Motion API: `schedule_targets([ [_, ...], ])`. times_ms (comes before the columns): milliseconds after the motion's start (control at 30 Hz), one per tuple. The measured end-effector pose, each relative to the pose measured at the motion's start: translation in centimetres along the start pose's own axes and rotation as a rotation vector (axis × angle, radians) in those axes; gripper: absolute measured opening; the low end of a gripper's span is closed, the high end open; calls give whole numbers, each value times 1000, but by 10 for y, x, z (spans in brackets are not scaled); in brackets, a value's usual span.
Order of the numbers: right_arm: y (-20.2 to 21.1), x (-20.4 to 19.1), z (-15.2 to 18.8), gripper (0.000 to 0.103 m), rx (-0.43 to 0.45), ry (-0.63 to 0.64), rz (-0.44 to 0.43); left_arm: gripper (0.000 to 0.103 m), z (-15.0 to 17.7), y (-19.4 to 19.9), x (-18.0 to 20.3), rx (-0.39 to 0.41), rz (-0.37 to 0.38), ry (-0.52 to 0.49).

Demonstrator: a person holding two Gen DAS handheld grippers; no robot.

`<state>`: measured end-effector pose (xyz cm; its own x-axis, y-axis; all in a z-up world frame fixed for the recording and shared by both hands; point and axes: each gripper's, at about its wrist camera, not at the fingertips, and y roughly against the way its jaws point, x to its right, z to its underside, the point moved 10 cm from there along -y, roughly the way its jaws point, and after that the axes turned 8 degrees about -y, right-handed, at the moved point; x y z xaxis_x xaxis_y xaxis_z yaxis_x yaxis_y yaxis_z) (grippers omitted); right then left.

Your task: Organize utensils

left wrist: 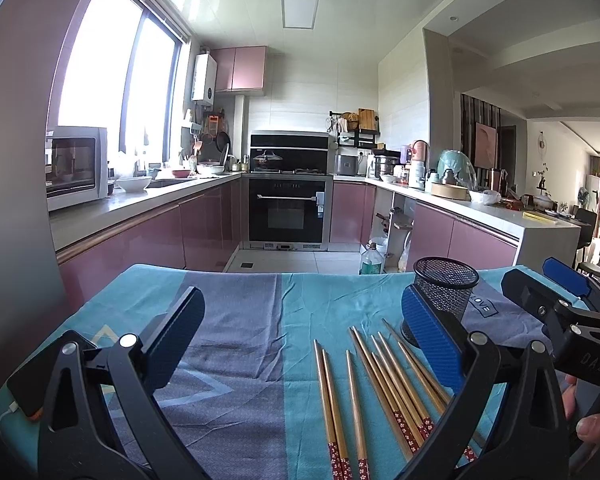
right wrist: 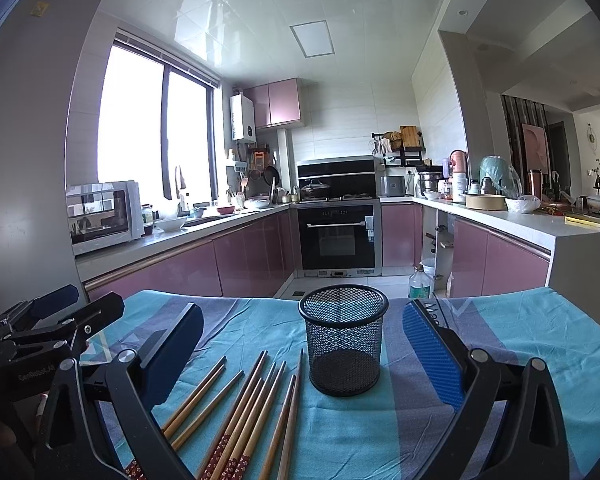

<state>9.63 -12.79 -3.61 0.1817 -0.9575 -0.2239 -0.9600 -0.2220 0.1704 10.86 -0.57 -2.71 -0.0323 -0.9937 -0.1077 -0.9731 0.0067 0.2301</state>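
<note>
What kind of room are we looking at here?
A home kitchen, it seems. A built-in oven sits among pink cabinets, a microwave stands on the counter, and nearby chopsticks lie on a cloth-covered table beside a mesh cup.

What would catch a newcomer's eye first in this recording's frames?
Probably the black mesh cup, standing upright and empty on the teal and grey cloth. To its left a loose row of wooden chopsticks lies flat on the cloth. The left gripper and right gripper frame the scene, both open and holding nothing.
</note>
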Motion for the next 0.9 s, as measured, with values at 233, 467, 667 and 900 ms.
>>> schedule_targets([
  [233, -4, 1, 3, 97, -27, -5, -6, 97, 3, -5, -2, -25, -1, 1],
  [467, -25, 5, 25, 97, -189, 1, -19, 97, 15, -22, -3, -103, 31, -5],
  [667, -50, 13, 67, 87, -430, 31, -1, 97, 40, -46, -3, -239, 69, -61],
  [900, -65, 14, 103, 57, -597, 42, -19, 77, 82, -76, 6, -416, 156, -110],
])
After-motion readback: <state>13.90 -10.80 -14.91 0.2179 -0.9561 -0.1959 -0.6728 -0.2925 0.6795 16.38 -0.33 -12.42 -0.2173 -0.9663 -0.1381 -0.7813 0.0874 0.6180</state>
